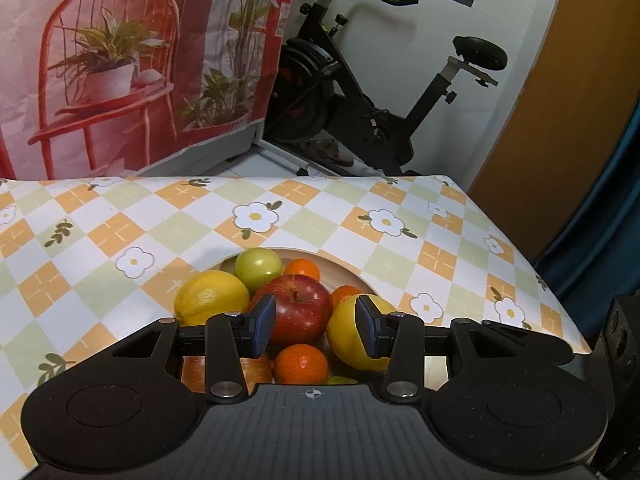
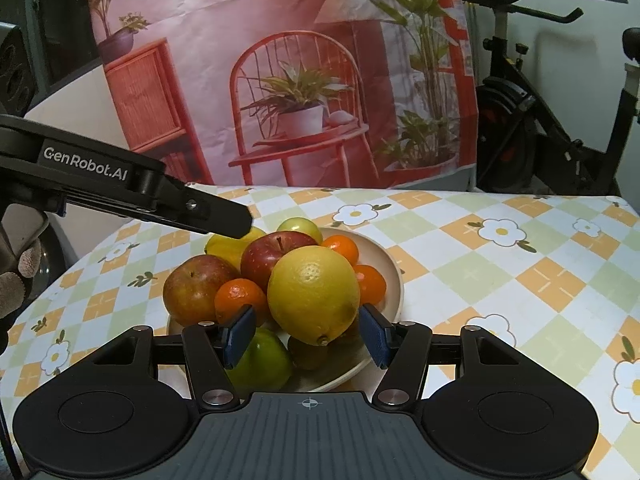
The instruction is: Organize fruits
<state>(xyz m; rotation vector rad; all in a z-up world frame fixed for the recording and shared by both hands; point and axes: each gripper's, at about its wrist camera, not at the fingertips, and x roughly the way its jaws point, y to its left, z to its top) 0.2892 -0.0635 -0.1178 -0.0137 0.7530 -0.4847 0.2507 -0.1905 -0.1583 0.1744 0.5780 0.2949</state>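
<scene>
A beige plate (image 2: 394, 276) on the checked tablecloth holds a pile of fruit. On top at the front lies a large lemon (image 2: 314, 292). Behind it are a red apple (image 2: 276, 256), a duller red apple (image 2: 196, 288), several oranges such as one (image 2: 240, 300), and a green apple (image 2: 260, 364) low in front. My right gripper (image 2: 307, 336) is open, its pads flanking the lemon's lower end without pressing it. My left gripper (image 1: 316, 326) hovers open over the pile, framing the red apple (image 1: 298, 308) with a gap; its right pad overlaps a lemon (image 1: 348, 340). A second lemon (image 1: 212, 296) lies at the left.
The flowered tablecloth (image 1: 400, 240) has bare room behind and to the right of the plate. A printed backdrop (image 2: 300, 80) hangs behind the table, an exercise bike (image 1: 360, 92) beyond it. A gloved hand (image 2: 16, 280) shows at the left edge.
</scene>
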